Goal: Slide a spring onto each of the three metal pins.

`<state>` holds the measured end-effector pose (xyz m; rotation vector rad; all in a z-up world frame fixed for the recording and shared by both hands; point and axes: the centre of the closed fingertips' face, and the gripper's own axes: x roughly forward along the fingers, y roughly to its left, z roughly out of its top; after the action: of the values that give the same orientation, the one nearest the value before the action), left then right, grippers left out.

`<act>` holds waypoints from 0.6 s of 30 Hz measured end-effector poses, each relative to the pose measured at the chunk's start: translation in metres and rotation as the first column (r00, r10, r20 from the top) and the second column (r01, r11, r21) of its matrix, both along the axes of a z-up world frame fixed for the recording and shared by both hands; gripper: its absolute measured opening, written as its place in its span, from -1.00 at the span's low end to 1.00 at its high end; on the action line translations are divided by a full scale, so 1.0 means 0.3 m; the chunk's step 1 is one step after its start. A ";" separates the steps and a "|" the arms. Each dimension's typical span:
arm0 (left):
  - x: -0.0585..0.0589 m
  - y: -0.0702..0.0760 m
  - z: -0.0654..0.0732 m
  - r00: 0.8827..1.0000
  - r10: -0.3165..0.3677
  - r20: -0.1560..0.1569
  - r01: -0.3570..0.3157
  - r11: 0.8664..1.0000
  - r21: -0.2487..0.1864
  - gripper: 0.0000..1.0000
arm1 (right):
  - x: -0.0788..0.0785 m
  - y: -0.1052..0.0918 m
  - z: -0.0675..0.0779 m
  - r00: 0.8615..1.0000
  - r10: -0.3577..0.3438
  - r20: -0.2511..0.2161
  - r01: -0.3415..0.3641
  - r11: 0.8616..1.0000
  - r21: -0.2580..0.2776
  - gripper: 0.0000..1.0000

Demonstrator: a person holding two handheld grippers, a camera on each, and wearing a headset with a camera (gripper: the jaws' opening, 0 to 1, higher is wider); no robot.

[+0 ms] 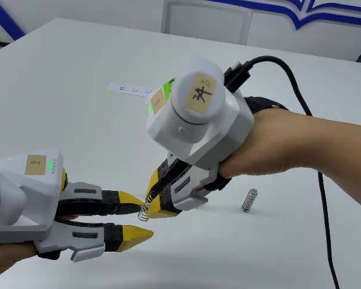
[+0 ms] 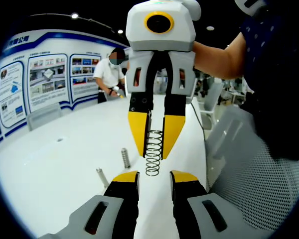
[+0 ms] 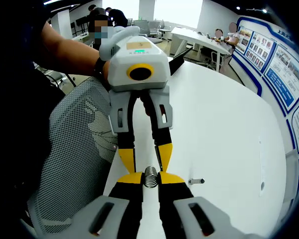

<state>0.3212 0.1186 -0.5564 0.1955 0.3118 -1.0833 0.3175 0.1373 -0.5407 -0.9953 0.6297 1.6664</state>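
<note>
My right gripper [image 1: 154,203] is shut on a small steel spring [image 1: 145,208], tilted down just above the white table [image 1: 78,120]. Facing it from the lower left, my left gripper [image 1: 147,219] stands open, its yellow tips on either side of the spring's free end. In the left gripper view the spring [image 2: 153,152] hangs from the right gripper [image 2: 153,148] down between my own open jaws. The right gripper view has the spring [image 3: 150,177] end-on between its jaws. A pin carrying a spring [image 1: 249,200] [image 2: 124,158] stands on the table; a bare pin [image 2: 102,177] stands near it.
A black cable [image 1: 313,120] runs from the right gripper across the table's right side. A white paper label [image 1: 129,89] lies further back. A grey mesh chair [image 2: 249,164] [image 3: 74,149] stands beside the table. A person [image 2: 109,74] stands in the background.
</note>
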 end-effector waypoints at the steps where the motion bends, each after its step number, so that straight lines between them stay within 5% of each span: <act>1: 0.001 0.003 0.000 1.000 0.004 -0.001 -0.004 1.000 -0.001 -0.47 | 0.005 -0.003 0.000 1.000 -0.001 0.002 0.001 1.000 -0.002 -0.76; 18: 0.030 0.075 -0.016 0.994 0.110 -0.024 -0.111 0.994 -0.017 -0.07 | 0.168 -0.024 0.019 0.997 -0.067 0.049 0.069 0.997 -0.029 -0.76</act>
<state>0.3301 0.1411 -0.5611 0.1481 0.3297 -0.9789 0.3679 0.1300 -0.5349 -1.0225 0.6518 1.5728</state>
